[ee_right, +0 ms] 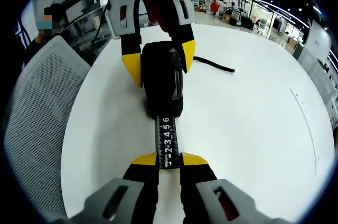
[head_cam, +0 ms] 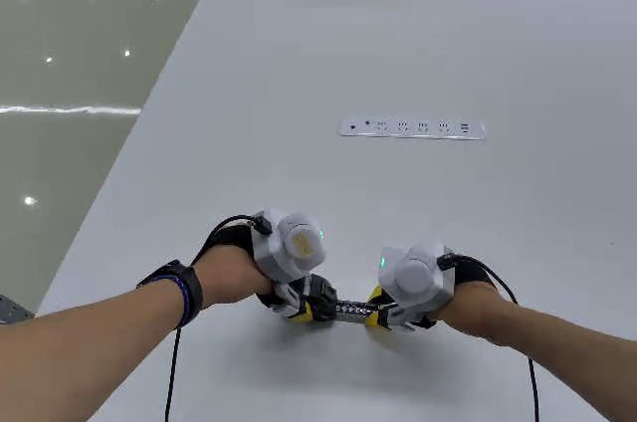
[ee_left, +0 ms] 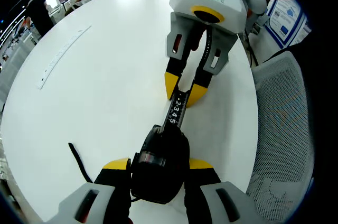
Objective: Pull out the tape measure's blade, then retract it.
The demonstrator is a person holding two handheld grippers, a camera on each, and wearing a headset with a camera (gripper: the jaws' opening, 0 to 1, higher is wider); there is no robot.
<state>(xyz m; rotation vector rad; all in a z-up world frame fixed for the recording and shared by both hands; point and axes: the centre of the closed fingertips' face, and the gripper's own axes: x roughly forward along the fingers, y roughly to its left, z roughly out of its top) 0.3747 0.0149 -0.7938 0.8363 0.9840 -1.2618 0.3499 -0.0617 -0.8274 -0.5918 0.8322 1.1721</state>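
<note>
Presently the left tool (ee_left: 158,165) is clamped across the flanks of the black tape measure case (ee_left: 161,152), one yellow tip pressed to each side. The right tool (ee_right: 169,160) is pinched closed on the free end of the blade (ee_right: 166,137), its jaws meeting on the two flat faces. Only a short run of graduations lies exposed between the case mouth and the right tool, so extension is judged barely begun.

The case rests on the white table (head_cam: 498,64). A black wrist strap (ee_right: 214,65) trails on the surface from the rear of the case. Well beyond the case, further across the table, lies a white power strip (head_cam: 412,128). A grey mesh chair (ee_left: 285,129) stands off the table edge nearest the case.

Handling assessment:
- The case appears rigid and compact, with enough heft to need a firm hold across its flanks, as taken.
- The blade is thin, cupped metal; it is judged stiff over a short span but liable to kink if twisted, and smooth-faced, so a pinch may slip.
- The best hold is at the end, close to the hook.
- Spring return is expected, so retraction should be restrained and not released freely.
</note>
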